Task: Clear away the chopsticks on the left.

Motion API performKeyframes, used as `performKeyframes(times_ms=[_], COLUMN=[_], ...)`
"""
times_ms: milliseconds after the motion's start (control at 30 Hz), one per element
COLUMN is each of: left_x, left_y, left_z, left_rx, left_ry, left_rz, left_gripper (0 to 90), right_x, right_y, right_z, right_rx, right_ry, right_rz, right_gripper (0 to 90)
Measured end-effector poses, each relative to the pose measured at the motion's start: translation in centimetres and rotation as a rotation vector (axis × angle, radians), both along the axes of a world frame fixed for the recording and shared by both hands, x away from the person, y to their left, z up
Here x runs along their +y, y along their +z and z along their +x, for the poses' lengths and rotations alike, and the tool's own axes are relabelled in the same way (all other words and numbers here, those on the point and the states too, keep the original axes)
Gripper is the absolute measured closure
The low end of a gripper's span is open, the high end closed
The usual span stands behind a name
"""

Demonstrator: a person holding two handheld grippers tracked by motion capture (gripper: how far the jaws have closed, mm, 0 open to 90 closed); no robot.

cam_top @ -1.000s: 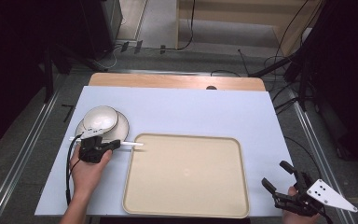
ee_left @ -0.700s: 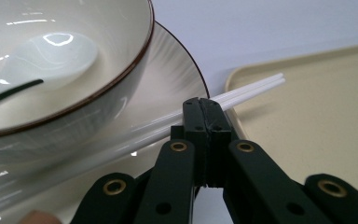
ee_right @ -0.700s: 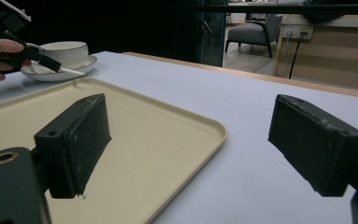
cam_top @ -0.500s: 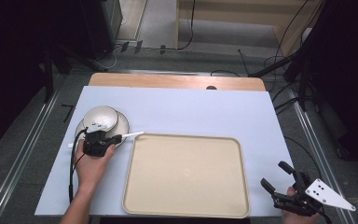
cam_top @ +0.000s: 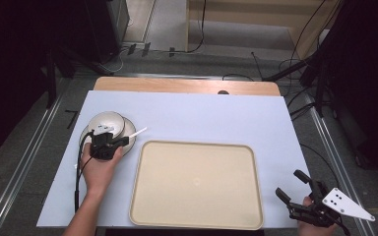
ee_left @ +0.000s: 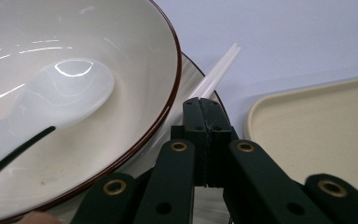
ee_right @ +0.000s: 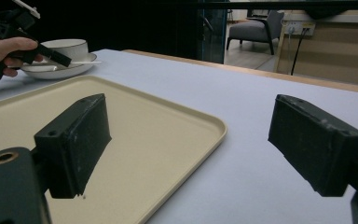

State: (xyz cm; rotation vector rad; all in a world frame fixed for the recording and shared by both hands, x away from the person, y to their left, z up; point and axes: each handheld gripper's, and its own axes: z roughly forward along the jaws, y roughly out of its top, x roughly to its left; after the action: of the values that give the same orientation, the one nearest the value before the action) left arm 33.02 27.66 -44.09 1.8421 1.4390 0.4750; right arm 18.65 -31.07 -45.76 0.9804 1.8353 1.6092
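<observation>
My left gripper (cam_top: 124, 140) is shut on a pair of white chopsticks (cam_top: 139, 132), which stick out past its tips over the rim of a white plate (cam_top: 84, 138). On that plate stands a brown-rimmed white bowl (cam_top: 106, 123) with a white spoon (ee_left: 60, 98) inside. In the left gripper view the chopsticks (ee_left: 216, 77) lie just right of the bowl (ee_left: 135, 56). A beige tray (cam_top: 197, 182) lies bare in the middle of the table. At the near right corner my right gripper (cam_top: 288, 182) hangs open with nothing between its jaws.
The table wears a pale blue cover (cam_top: 202, 118) with a wooden strip (cam_top: 187, 86) along its far edge. Cables, dark stands and furniture ring the table on the floor. In the right gripper view the left hand (ee_right: 0, 51) shows beside the plate (ee_right: 56, 71).
My left gripper has drifted a little away from me with the chopsticks, from the tray's far left corner to the plate's edge. The right gripper has stayed put.
</observation>
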Motion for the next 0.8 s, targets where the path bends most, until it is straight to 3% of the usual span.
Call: performKeyframes(times_ms=[200,300,400,500,600,633,800], left_x=[0.1,0.5,0.9,2.0,2.7,3.2,4.8], left_y=[-0.1,0.4,1.1,1.8,2.2,2.5,3.2], left_z=[0.2,-0.2,-1.0,-2.5,-3.4,-3.8,-4.9], left_rx=[-0.007,-0.035,-0.052,-0.065,-0.084,-0.087,-0.086], left_ry=[0.016,-0.007,-0.045,-0.075,-0.091,-0.122,-0.144], left_rz=[0.008,-0.035,-0.030,-0.079,-0.105,-0.111,-0.109], left_gripper=[89.3,83.4,74.1,69.6,68.5,67.8,67.3], right_x=[0.1,0.0,0.0,-0.1,-0.1,-0.2,-0.2], right_y=[-0.1,-0.1,-0.2,-0.2,-0.2,-0.1,-0.2], right_z=[0.1,0.1,0.2,0.1,0.0,0.0,0.2], right_rx=[0.001,0.002,0.008,0.009,0.011,0.012,0.018], right_ry=[0.000,-0.002,-0.006,-0.009,-0.009,-0.013,-0.013], right_rz=[-0.006,0.001,-0.002,-0.007,-0.014,-0.018,-0.039], right_gripper=[12.9,12.9,12.9,12.9,12.9,12.9,12.9])
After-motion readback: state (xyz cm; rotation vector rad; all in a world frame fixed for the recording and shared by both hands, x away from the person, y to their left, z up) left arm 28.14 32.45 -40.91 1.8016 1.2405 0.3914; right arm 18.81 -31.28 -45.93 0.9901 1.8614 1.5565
